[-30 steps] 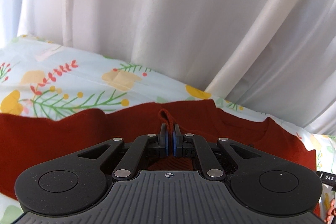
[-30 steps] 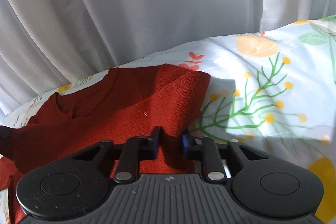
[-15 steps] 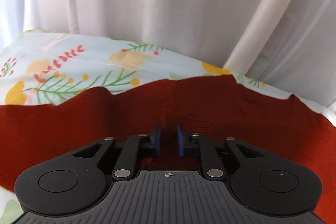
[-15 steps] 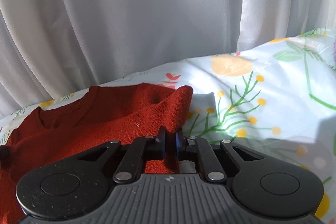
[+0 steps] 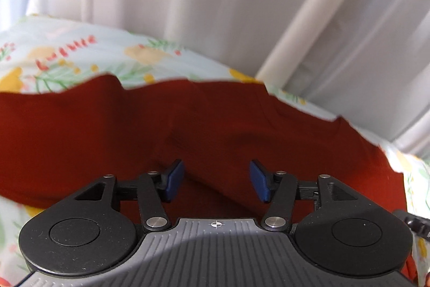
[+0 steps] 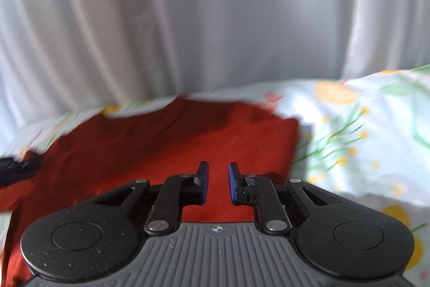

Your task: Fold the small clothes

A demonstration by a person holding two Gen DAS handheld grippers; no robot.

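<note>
Open room is left above the red garment (image 5: 215, 125), which lies flat on the floral sheet (image 6: 362, 131). To the right of the garment, bare sheet is offered for a pass. Passage beyond the far edge is closed off by the white curtain (image 6: 215, 18). At the garment's left edge, a dark object (image 6: 13, 166) is seen, too blurred to be told.

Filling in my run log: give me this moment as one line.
phase: release | left tool: opening, nothing gripped | right tool: opening, nothing gripped | red sweater: lying on floral sheet
</note>
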